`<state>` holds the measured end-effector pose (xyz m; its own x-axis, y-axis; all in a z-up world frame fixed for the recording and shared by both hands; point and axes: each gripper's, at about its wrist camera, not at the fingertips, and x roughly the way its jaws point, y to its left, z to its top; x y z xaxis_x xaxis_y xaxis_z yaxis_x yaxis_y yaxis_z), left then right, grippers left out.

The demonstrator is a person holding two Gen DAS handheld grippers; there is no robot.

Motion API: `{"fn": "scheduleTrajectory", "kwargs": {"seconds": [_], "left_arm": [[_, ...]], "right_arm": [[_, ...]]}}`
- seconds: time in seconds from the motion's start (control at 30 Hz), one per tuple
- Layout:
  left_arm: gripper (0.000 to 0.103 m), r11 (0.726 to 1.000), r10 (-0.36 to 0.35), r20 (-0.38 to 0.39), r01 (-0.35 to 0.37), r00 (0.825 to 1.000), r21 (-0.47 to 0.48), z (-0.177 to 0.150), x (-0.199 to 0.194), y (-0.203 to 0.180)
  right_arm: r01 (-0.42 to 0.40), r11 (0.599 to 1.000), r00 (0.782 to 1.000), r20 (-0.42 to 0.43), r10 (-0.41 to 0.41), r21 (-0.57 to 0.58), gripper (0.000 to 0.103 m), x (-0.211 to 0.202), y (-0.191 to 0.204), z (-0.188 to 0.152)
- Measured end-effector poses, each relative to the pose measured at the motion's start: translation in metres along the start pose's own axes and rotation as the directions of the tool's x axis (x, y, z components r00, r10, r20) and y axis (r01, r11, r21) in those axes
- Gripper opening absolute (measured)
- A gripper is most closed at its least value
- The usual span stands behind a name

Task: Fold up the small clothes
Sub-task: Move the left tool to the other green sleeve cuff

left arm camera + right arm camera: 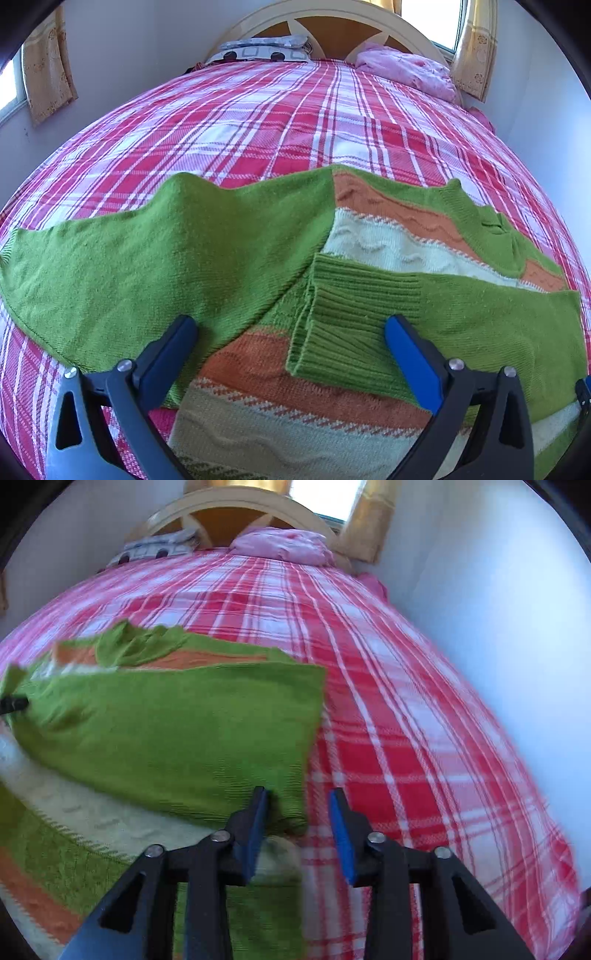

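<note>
Left gripper (291, 326) is hovering spread over the sweater (376, 240) on the bed (258, 122), ribbed cuff (354, 314) lying between its fingers; right gripper (297, 794), half-spread and empty, is straddling the folded sleeve's right edge.

Both views are lit brightly by daylight admitted through a window (430, 22) behind the headboard, where the panes are blown out to white, and only soft shadows are cast on the bed (258, 122). Strong fisheye bending and dark corner vignetting are seen throughout. The left wrist view is rendered sharp, while the right wrist view is smeared by motion blur, most heavily across the sweater (166, 720).
</note>
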<state>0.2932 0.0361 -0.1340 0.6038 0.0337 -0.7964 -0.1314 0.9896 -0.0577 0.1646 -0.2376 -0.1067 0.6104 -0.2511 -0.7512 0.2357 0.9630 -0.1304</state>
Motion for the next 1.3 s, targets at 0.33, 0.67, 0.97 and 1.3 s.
{"fn": "scheduleTrajectory", "kwargs": {"seconds": [0.33,0.67,0.97,1.3], "left_arm": [[0.103,1.000,0.008,0.002,-0.008,1.000,0.007,0.000,0.001,-0.001],[0.103,1.000,-0.008,-0.002,0.008,1.000,0.001,0.001,0.000,0.002],[0.103,0.999,-0.030,0.041,0.031,0.999,-0.030,-0.021,-0.039,0.069],[0.103,0.881,0.156,0.147,-0.070,0.977,-0.468,0.003,-0.076,0.277]], "right_arm": [[0.027,0.999,1.000,-0.010,-0.026,0.046,0.048,-0.001,-0.005,-0.006],[-0.085,0.996,0.990,0.107,0.088,-0.030,0.048,-0.034,0.085,0.014],[0.000,0.999,0.997,0.081,0.004,-0.049,0.064,-0.004,0.094,0.006],[-0.035,0.999,0.996,0.076,0.036,-0.019,0.065,-0.003,0.092,0.003]]}}
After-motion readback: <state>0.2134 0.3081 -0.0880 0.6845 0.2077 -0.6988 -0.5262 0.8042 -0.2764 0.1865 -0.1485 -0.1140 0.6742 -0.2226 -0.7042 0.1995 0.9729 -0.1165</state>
